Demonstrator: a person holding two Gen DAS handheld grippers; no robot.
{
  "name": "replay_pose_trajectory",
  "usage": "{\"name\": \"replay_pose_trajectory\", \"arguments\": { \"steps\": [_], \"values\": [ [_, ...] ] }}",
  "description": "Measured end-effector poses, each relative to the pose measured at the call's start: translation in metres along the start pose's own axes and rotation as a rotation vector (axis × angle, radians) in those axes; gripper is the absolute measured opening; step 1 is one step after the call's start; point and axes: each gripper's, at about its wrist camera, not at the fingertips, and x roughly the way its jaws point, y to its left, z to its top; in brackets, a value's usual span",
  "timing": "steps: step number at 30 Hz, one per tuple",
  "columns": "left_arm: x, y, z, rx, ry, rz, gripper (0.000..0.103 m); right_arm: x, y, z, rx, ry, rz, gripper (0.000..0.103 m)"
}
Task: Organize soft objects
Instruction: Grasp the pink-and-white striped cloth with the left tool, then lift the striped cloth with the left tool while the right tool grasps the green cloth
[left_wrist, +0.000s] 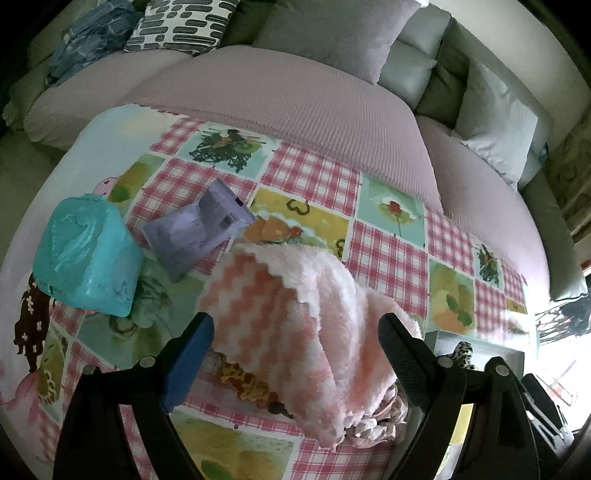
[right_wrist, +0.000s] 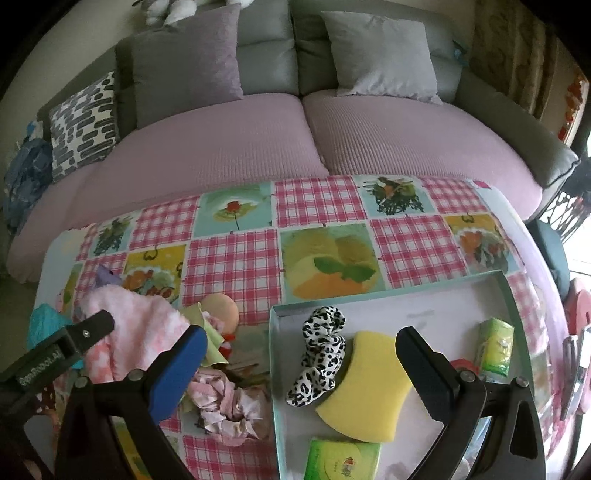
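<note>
A fluffy pink-and-white cloth (left_wrist: 310, 321) lies bunched between the fingers of my left gripper (left_wrist: 295, 332), whose jaws stand wide apart around it. It also shows in the right wrist view (right_wrist: 133, 325). My right gripper (right_wrist: 301, 358) is open above a shallow light tray (right_wrist: 275, 369) holding a leopard-print scrunchie (right_wrist: 317, 354), a yellow sponge (right_wrist: 369, 384) and two green tissue packs (right_wrist: 495, 345). A pink satin scrunchie (right_wrist: 225, 406) lies on the table left of the tray.
A teal wrapped pack (left_wrist: 85, 254) and a purple packet (left_wrist: 199, 225) lie at the table's left. A round peach puff (right_wrist: 221, 308) and a green cloth (right_wrist: 210, 339) sit mid-table. A sofa with cushions (right_wrist: 280, 129) stands behind the checked tablecloth (right_wrist: 236, 266).
</note>
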Motion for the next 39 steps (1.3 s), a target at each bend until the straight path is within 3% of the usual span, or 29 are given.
{"name": "replay_pose_trajectory", "arguments": {
  "steps": [5, 7, 11, 12, 15, 18, 22, 28, 39],
  "values": [
    [0.004, -0.009, -0.003, 0.027, 0.000, 0.005, 0.089, 0.005, -0.004, -0.001, 0.020, 0.017, 0.015, 0.103],
    [0.004, -0.014, -0.004, 0.049, -0.002, 0.011, 0.078, 0.004, -0.004, 0.000, 0.024, 0.009, 0.017, 0.103],
    [0.009, -0.022, -0.007, 0.082, 0.010, 0.014, 0.066, 0.005, -0.001, 0.000, 0.018, 0.008, 0.026, 0.103],
    [0.011, -0.024, -0.007, 0.090, 0.012, 0.027, 0.057, 0.005, -0.001, 0.000, 0.017, 0.007, 0.027, 0.103],
    [0.012, -0.027, -0.009, 0.111, 0.002, 0.067, 0.048, 0.005, 0.002, 0.000, 0.011, 0.003, 0.033, 0.103],
    [0.011, -0.025, -0.009, 0.106, -0.004, 0.079, 0.029, 0.006, 0.005, 0.000, 0.003, 0.004, 0.040, 0.103],
    [0.011, -0.022, -0.009, 0.100, -0.008, 0.076, 0.019, 0.006, 0.008, 0.000, -0.002, 0.003, 0.043, 0.103],
    [0.009, -0.021, -0.010, 0.092, -0.009, 0.040, 0.011, 0.007, 0.008, -0.001, 0.001, 0.002, 0.046, 0.103],
    [-0.019, -0.014, -0.006, 0.044, -0.069, -0.056, 0.010, 0.009, 0.014, -0.002, -0.004, -0.003, 0.072, 0.103]
  ]
}}
